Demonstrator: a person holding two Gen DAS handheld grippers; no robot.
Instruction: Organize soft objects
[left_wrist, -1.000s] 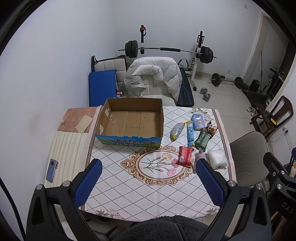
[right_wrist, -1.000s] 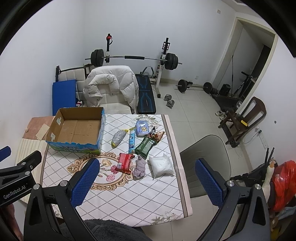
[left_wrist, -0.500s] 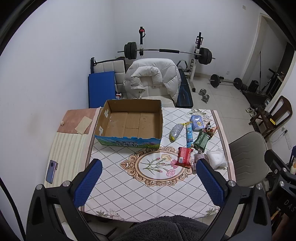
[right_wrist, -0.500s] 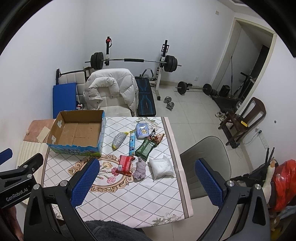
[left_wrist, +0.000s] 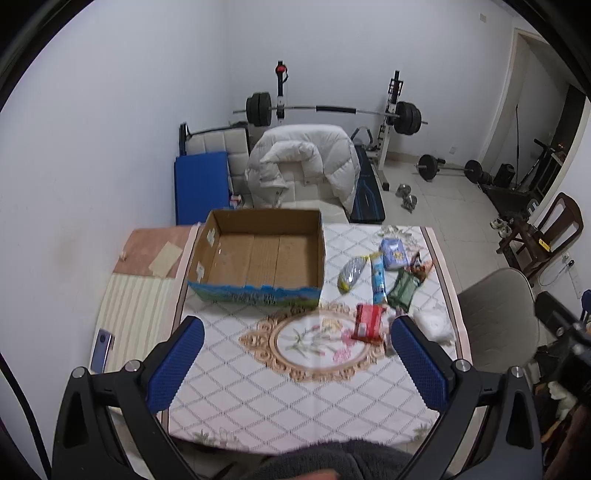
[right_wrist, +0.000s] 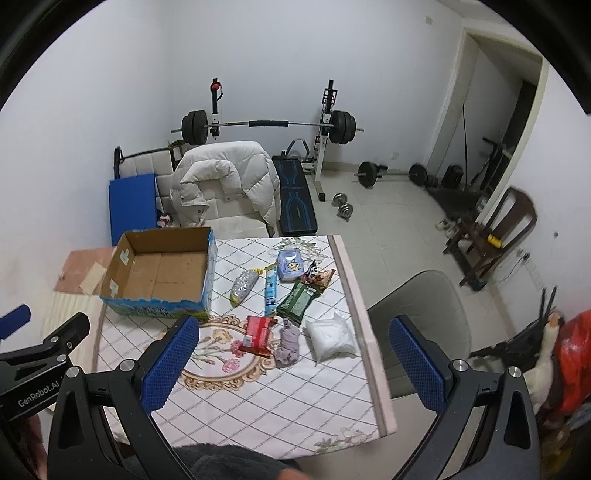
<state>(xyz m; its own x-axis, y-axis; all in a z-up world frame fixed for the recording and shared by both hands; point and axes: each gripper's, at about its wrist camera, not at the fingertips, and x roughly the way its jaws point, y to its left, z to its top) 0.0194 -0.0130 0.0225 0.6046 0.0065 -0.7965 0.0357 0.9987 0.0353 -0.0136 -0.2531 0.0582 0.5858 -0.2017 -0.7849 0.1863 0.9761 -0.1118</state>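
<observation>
An open, empty cardboard box (left_wrist: 258, 254) (right_wrist: 162, 277) stands at the far left of the table (left_wrist: 258, 387). To its right lie several soft packets: a red packet (right_wrist: 258, 334), a green packet (right_wrist: 297, 301), a blue tube (right_wrist: 270, 290), a pale blue pack (right_wrist: 290, 266), a silver pouch (right_wrist: 243, 284), a purple cloth (right_wrist: 288, 341) and a white bag (right_wrist: 330, 334). My left gripper (left_wrist: 297, 363) and right gripper (right_wrist: 295, 363) are both open and empty, held high above the table's near edge.
A grey chair (right_wrist: 417, 325) stands at the table's right side. A chair with a white jacket (right_wrist: 225, 184) stands behind the table. A phone (left_wrist: 103, 345) lies on the striped surface to the left. Weights and a barbell rack (right_wrist: 269, 125) stand by the back wall.
Both grippers have drawn back and risen a little, so the table looks slightly farther. Nothing on the table has moved.
</observation>
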